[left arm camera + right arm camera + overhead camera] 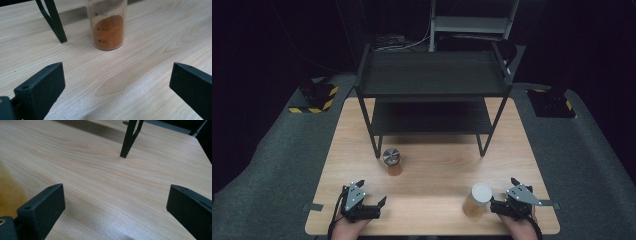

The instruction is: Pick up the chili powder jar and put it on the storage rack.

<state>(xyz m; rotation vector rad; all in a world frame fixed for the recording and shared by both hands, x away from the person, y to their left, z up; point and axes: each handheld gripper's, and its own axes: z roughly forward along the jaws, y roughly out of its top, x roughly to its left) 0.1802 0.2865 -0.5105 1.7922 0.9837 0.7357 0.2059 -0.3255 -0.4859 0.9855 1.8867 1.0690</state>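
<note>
Jaws spread wide on both sides, nothing between either pair, just bare wood showing through the gaps. Your left gripper [368, 206] sits at the near left edge of the table [432, 165], your right gripper [507, 196] at the near right edge, and they're well apart from each other.

Ahead of your left gripper stands the small jar with the metal lid [392, 162], upright, orange powder [109, 31] filling its lower part. From the left gripper view it's straight in front, with open tabletop between it and the jaws. Watch what's beside it: the front left leg [54, 22] of the black shelf rack [432, 75] comes down just to the jar's left, near but apart from it.

Over on your right, the taller jar with the white lid [478, 199] stands just beside your right gripper, on its inner side. Whether the casing touches it, you can't tell from above. In the right gripper view that jar is only an amber blur [10, 192] at the left edge, outside the jaws, not between them.

Straight ahead of the right jaws the table runs clear up to the rack's front right leg [127, 140]. Both rack shelves lie further back, dark and low over the far half of the table
</note>
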